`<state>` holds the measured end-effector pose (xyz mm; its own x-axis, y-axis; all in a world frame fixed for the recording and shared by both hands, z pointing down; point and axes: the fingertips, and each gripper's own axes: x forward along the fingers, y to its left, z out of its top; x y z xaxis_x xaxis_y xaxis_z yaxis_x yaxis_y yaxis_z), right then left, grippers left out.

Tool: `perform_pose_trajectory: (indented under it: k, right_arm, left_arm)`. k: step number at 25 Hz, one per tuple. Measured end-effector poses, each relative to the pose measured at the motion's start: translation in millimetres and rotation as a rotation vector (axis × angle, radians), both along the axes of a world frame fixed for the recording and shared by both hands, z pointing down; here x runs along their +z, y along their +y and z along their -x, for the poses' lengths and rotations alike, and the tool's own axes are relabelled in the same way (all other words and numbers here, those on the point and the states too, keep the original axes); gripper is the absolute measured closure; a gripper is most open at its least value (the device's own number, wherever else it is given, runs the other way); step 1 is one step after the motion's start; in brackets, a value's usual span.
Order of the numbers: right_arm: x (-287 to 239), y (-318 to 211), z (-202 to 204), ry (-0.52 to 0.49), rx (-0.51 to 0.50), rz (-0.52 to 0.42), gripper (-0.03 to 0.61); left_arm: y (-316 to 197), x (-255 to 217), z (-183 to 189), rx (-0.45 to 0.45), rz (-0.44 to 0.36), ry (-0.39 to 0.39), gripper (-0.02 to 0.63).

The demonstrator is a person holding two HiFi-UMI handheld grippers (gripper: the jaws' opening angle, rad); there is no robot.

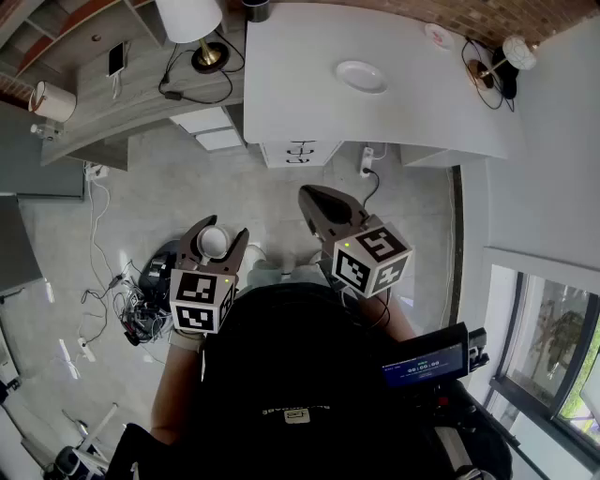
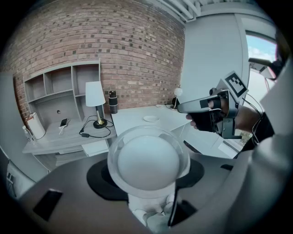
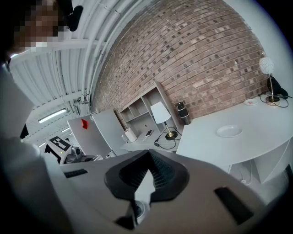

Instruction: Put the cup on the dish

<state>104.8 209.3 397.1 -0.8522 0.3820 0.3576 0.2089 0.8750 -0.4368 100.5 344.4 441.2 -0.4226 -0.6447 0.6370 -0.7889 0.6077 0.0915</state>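
A white cup (image 1: 212,242) sits mouth-up between the jaws of my left gripper (image 1: 214,240), which is shut on it at waist height over the floor. In the left gripper view the cup (image 2: 148,162) fills the gap between the jaws. The white dish (image 1: 361,75) lies on the white table (image 1: 309,103) ahead, well apart from both grippers; it also shows small in the left gripper view (image 2: 151,118) and in the right gripper view (image 3: 229,131). My right gripper (image 1: 309,194) is shut with nothing in it, and its closed jaws (image 3: 149,152) point toward the table.
A lamp (image 1: 192,23) and a phone (image 1: 116,58) stand on the grey shelf desk (image 1: 112,103) to the left of the table. A dark bottle (image 2: 112,101) is at the table's back corner. Drawers (image 1: 300,150) sit under the table. Cables (image 1: 141,300) lie on the floor at left.
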Motion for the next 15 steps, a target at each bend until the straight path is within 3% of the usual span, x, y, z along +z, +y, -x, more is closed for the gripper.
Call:
perform_pose_trajectory:
  k: [15]
  right_arm:
    - [-3,38,10,0.002,-0.003,-0.009,0.575]
  left_arm:
    - [30,-10,19,0.009,-0.006,-0.024,0.359]
